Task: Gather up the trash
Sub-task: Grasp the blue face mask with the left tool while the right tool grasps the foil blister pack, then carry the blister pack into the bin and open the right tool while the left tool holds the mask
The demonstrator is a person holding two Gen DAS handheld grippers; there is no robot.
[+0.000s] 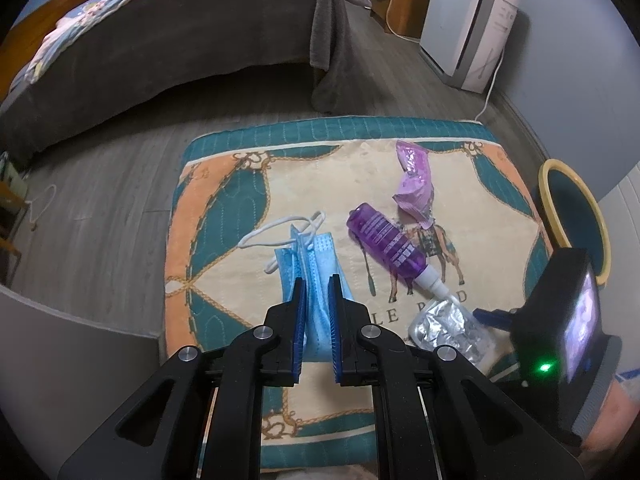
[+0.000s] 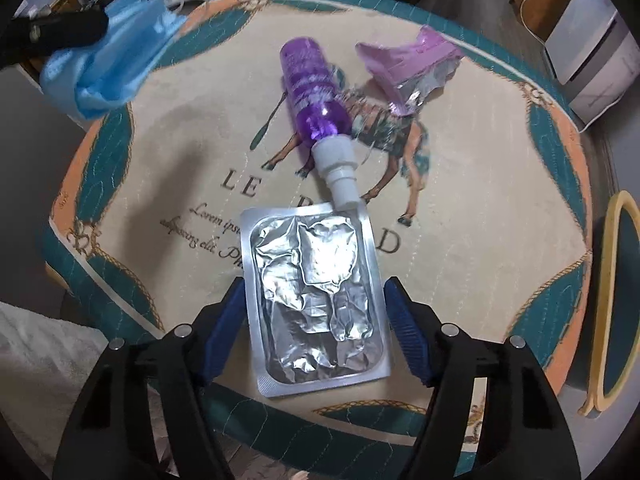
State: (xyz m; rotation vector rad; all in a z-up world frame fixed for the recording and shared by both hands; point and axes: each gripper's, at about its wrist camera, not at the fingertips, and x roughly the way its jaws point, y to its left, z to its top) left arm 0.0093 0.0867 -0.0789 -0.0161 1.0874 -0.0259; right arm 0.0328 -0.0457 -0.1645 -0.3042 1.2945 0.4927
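Foil pack: crinkled, shiny metallic. Bottle: glossy purple plastic. Mask: matt blue nonwoven cloth. Mat: quilted fabric.

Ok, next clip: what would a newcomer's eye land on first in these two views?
Probably the crumpled silver foil pack lying on the patterned mat, framed between the open jaws of the right gripper. Next, the purple bottle on its side just beyond the pack, its white nozzle at the pack's far edge. Then the blue face mask, clamped in the shut left gripper at the mat's left.
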